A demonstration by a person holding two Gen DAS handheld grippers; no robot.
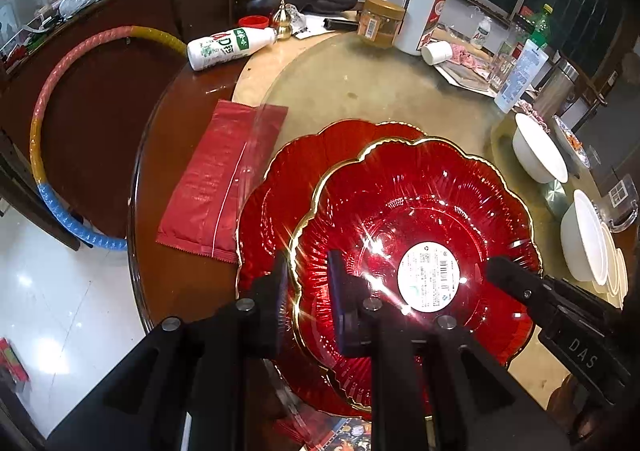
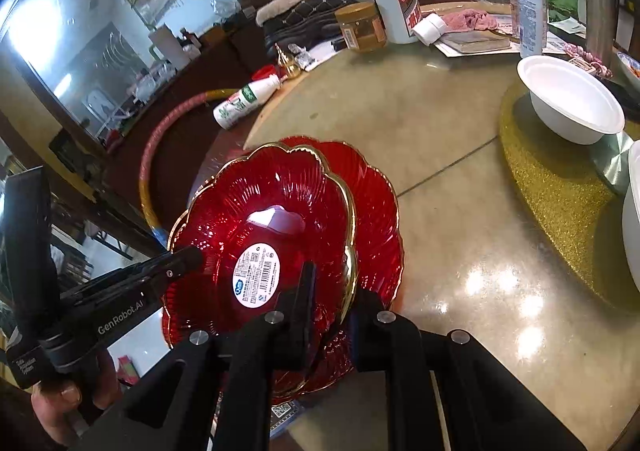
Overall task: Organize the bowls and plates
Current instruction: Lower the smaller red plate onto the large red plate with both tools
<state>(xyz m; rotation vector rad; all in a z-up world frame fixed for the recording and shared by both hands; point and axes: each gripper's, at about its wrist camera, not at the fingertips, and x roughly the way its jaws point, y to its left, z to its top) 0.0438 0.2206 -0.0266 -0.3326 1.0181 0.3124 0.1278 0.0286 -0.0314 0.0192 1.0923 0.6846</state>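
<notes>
The top plate [image 1: 420, 211] is deep red glass with fine ribs fanning out from its centre, a scalloped flower outline and a thin gold rim; a round white label with a barcode [image 1: 434, 277] sits in its middle. It lies on a second red plate [image 1: 304, 167] of the same make, whose edge shows at about 10 o'clock in the left wrist view and at about 3 o'clock in the right wrist view. Both rest on the pale stone turntable [image 1: 360, 83] of the round table. The left gripper [image 1: 308, 271] is clamped on the top plate's rim at 8 o'clock, one finger outside and one inside. The right gripper [image 2: 332, 291] is clamped on the same plate [image 2: 272, 227] at the opposite rim. A white bowl [image 2: 572, 103] stands well apart at 2 o'clock in the right wrist view, and a red packet [image 1: 220, 175] lies just beside the plates at 9 o'clock in the left wrist view.
</notes>
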